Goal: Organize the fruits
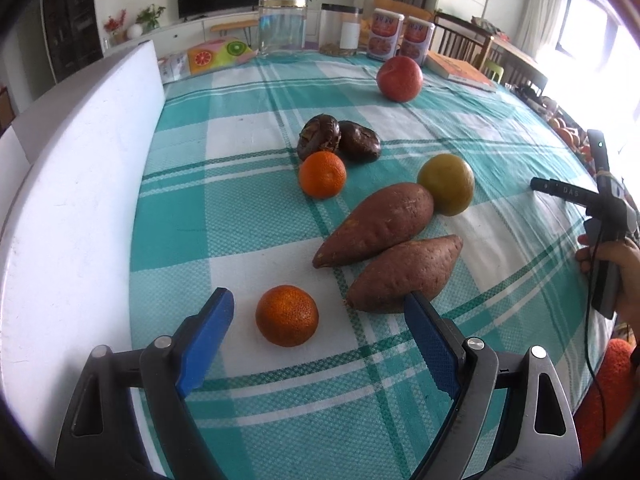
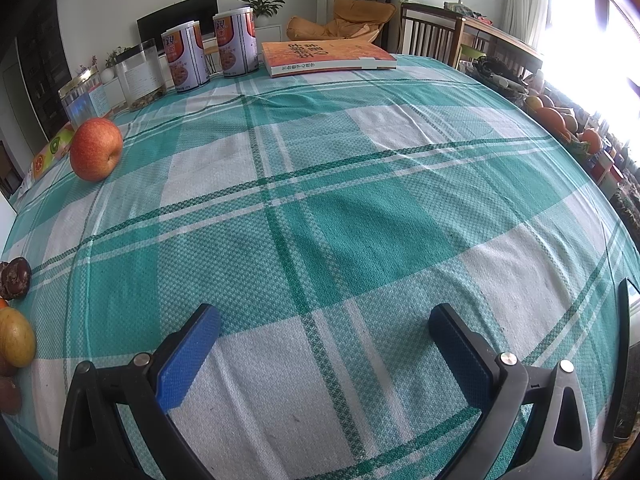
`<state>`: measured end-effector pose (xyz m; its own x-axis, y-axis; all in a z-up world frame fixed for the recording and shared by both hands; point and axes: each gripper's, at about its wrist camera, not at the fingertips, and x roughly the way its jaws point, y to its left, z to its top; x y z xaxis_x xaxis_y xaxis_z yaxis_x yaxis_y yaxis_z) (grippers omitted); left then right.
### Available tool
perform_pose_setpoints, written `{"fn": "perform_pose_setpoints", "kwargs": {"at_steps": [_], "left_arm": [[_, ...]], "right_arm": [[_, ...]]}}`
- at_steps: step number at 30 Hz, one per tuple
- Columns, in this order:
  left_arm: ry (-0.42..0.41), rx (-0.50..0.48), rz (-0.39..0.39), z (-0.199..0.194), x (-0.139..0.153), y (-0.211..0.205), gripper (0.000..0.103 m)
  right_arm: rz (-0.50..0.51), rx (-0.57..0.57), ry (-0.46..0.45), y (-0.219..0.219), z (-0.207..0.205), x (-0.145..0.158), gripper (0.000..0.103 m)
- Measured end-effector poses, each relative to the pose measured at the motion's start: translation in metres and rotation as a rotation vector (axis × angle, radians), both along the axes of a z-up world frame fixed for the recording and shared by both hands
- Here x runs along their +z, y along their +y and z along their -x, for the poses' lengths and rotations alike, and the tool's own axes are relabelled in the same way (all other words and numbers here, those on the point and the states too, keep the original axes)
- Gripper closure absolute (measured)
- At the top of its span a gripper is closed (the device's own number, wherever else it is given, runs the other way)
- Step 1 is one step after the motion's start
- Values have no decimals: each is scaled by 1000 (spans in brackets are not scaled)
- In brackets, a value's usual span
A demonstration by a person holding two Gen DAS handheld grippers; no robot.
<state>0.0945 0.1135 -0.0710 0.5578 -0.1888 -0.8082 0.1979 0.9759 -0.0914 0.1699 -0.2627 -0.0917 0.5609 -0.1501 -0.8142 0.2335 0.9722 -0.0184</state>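
Blue-padded jaws of the left gripper (image 1: 320, 304) stand wide apart above the teal-and-white checked tablecloth (image 1: 248, 216), gripping nothing. Between them, touching neither pad, lies a small round orange mandarin (image 1: 287, 315). The right-hand pad overlaps the near end of a reddish-brown sweet potato (image 1: 404, 274); contact cannot be judged.

Next out: a second, larger sweet potato (image 1: 374, 224) lies alongside the first, touching it. A round yellow-green fruit (image 1: 446, 184) sits against its far end. A second orange mandarin (image 1: 322, 174) rests just in front of two dark brown wrinkled fruits (image 1: 338, 140). Well beyond, alone, sits a red apple (image 1: 399, 78). A white foam board (image 1: 72, 184) borders the cloth on the left.

At the far edge: a clear glass jar with gold lid (image 1: 282, 26), a clear canister with black lid (image 1: 340, 30), two printed tins (image 1: 400, 36) and an orange-covered book (image 1: 460, 70).

Left wrist view only: both sweet potatoes, both mandarins, and a hand (image 1: 612, 268) at the right edge holding the other tool.

Right wrist view: the right gripper (image 2: 324, 320) is likewise spread wide and empty over bare cloth. Fruit appears only at its left margin. It alone shows the book's cover fully and wooden chairs (image 2: 432, 36) behind.
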Motion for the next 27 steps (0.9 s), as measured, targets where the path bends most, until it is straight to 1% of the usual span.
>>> {"fn": "perform_pose_setpoints", "kwargs": {"at_steps": [3, 4, 5, 7, 9, 10, 12, 13, 14, 17, 18, 20, 22, 24, 27], "left_arm": [[-17, -20, -9, 3, 0, 0, 17], [-23, -28, -9, 4, 0, 0, 19], [-26, -41, -2, 5, 0, 0, 24], [-33, -62, 15, 7, 0, 0, 31], [-38, -65, 8, 7, 0, -1, 34], [-38, -63, 8, 8, 1, -1, 35], [-40, -59, 2, 9, 1, -1, 40], [-42, -51, -8, 10, 2, -1, 48], [-40, -44, -14, 11, 2, 0, 52], [-26, -37, 11, 15, 3, 3, 52], [-25, -35, 8, 16, 3, 3, 51], [-27, -32, -7, 17, 2, 1, 50], [-27, -20, -24, 16, -1, 0, 46], [-6, -5, -30, 13, -6, 1, 44], [-19, 16, -49, 11, -8, 3, 38]], "right_arm": [[-6, 28, -1, 0, 1, 1, 0], [-10, 39, -3, 0, 2, 1, 0], [-20, 48, -7, 0, 4, 1, 0], [-57, 41, -26, -3, 15, 4, 0], [-114, 20, -61, -5, 32, 8, 0], [-147, 27, -84, -2, 41, 11, 0], [-197, 74, -132, 10, 60, 18, 0], [-215, 110, -149, 19, 68, 21, 0], [-238, 151, -159, 28, 75, 24, 0], [-315, 269, -168, 61, 87, 33, 0], [-343, 311, -159, 74, 88, 35, 0], [-417, 420, -112, 104, 86, 34, 0], [-467, 529, -63, 138, 84, 33, 0], [-490, 604, -45, 164, 84, 33, 0], [-456, 645, -55, 186, 90, 30, 0]]}}
